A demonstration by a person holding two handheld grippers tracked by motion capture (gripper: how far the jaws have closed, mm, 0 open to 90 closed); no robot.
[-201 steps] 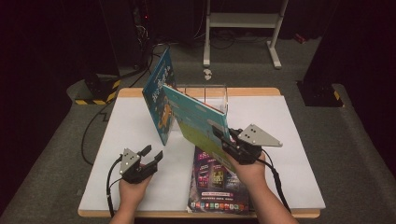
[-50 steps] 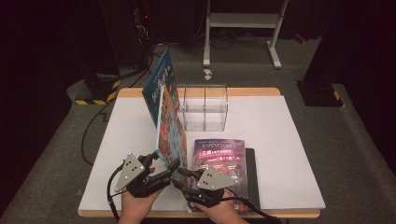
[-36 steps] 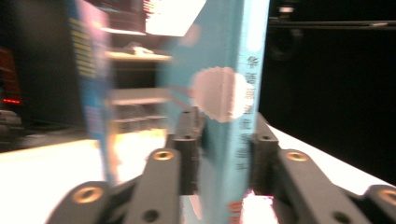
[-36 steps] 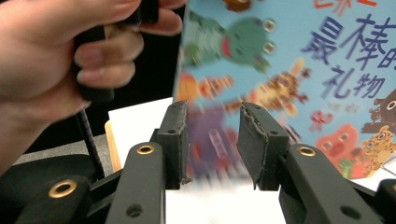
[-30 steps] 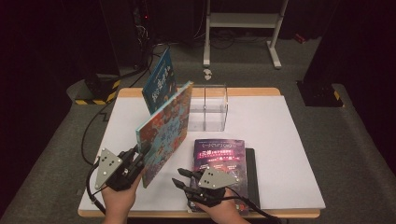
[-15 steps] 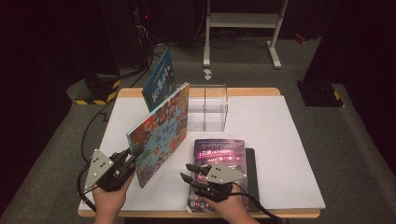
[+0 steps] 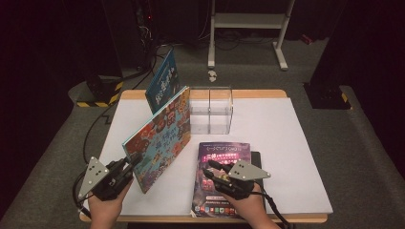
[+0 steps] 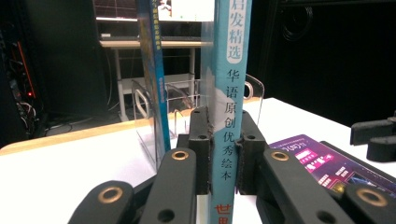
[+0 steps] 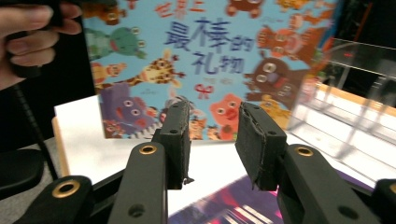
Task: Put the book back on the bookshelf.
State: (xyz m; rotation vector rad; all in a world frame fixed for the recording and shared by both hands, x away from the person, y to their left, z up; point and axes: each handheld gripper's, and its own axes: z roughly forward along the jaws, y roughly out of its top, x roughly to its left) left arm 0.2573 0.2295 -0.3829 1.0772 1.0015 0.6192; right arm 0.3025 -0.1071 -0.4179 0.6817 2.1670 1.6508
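Left gripper (image 7: 128, 164) clamped on the animal picture book's (image 7: 160, 138) spine, book upright. Right gripper (image 7: 213, 171) jaws apart, empty, over the purple book (image 7: 223, 153).

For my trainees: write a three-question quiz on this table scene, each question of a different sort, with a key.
1. True or false: the left gripper is shut on the animal picture book.
2. Which book lies flat under the right gripper? A. the blue book B. the purple book
3. What stands at the back of the table?

Key: 1 true, its jaws clamp the spine. 2 B. 3 A clear acrylic rack, the blue book leaning at its left.
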